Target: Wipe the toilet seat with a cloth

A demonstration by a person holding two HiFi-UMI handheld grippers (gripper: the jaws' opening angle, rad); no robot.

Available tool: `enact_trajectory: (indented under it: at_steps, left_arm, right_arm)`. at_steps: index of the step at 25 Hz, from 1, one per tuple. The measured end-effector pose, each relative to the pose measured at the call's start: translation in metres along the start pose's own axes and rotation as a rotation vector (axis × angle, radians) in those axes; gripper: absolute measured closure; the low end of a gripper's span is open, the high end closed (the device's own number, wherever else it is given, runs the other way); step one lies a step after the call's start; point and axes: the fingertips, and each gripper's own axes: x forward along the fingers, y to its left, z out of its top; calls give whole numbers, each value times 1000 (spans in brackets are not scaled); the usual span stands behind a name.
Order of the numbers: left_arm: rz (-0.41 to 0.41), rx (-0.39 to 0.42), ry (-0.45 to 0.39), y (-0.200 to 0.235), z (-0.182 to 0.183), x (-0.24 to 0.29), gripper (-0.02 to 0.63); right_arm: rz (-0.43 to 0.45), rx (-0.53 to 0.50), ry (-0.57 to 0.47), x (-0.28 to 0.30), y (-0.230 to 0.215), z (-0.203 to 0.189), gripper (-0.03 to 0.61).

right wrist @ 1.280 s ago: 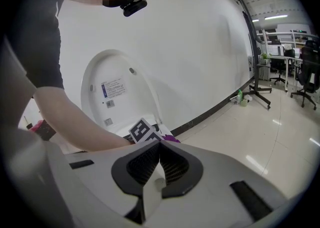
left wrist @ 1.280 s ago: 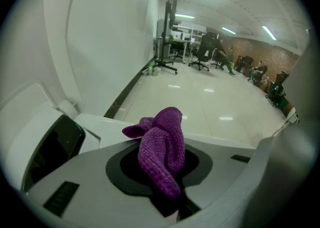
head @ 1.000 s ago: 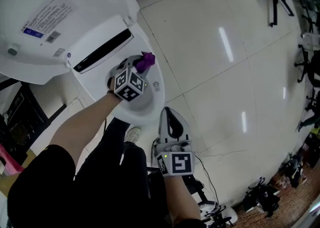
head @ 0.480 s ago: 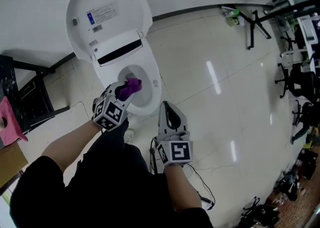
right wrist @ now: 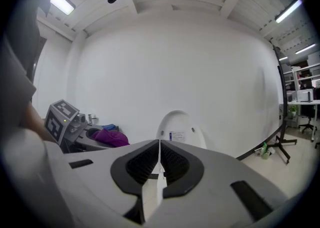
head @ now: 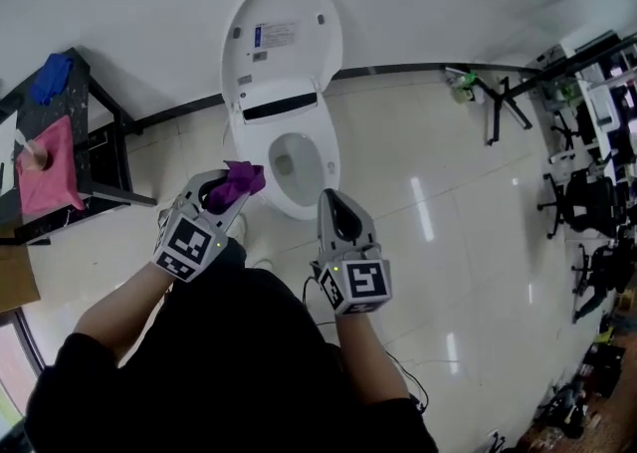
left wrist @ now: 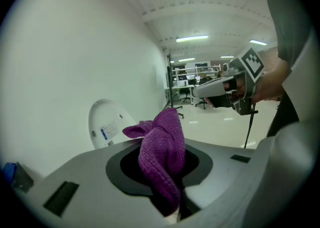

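Cloth (head: 237,182) bunched & clamped in left gripper (head: 221,192), up off toilet seat (head: 323,177), right gripper (head: 334,204) empty w/ jaws cracking open; likely risk: loose tail snags on seat, slips out, drops into bowl (head: 292,164).

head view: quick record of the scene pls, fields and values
left claw: shut on purple cloth, held clear of the toilet
right claw: opening, narrow gap, nothing between
toilet seat: down, not touched by the cloth
lid: raised towards the wall
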Motion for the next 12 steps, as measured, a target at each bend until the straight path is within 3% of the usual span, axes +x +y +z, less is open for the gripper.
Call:
enact_trajectory:
  at_steps: [8, 12]
  left_arm:
    - [204, -49, -84, 39, -10, -123, 514]
    - [318, -89, -86, 70, -32, -196, 514]
  right_arm:
    - [158, -69, 71, 12, 97, 3, 548]
    - [347, -104, 77, 65, 188, 20, 532]
